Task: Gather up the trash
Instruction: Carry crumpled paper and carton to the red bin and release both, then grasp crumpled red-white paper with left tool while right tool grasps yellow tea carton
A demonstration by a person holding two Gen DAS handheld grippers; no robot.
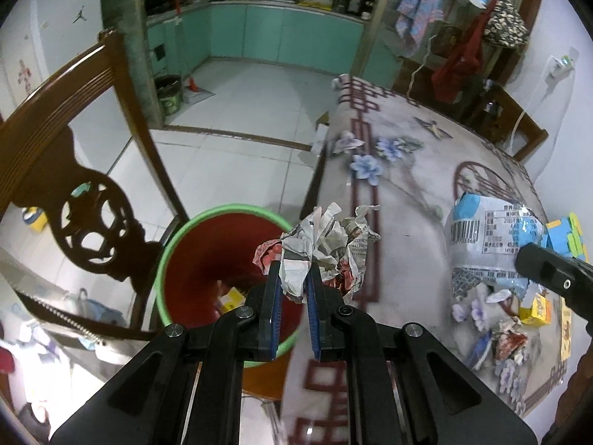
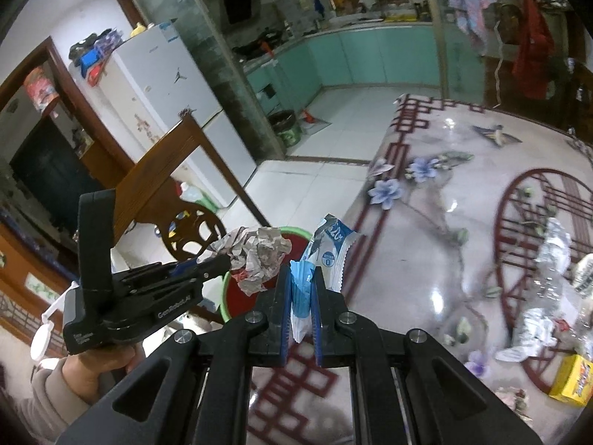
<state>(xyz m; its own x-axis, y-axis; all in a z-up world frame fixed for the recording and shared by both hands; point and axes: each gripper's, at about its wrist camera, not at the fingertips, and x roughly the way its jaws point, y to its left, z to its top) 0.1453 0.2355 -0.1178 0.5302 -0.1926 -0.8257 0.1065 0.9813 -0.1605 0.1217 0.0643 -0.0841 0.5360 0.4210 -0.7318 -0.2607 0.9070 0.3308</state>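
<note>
Right wrist view — floral tablecloth (image 2: 426, 259), tiled floor (image 2: 333, 141).

We see the trash bin (image 1: 207, 259) on the floor just beside the table (image 1: 407, 200), with the chair (image 1: 74, 170) to its left. The crumpled newspaper (image 1: 326, 244) hangs over the bin's rim, next to the table edge, and some trash already lies inside the bin. To the right, over the table, is the snack wrapper (image 2: 330, 248), and a crushed bottle (image 2: 548, 270) and a small box (image 2: 572, 380) lie farther right on the table.
</note>
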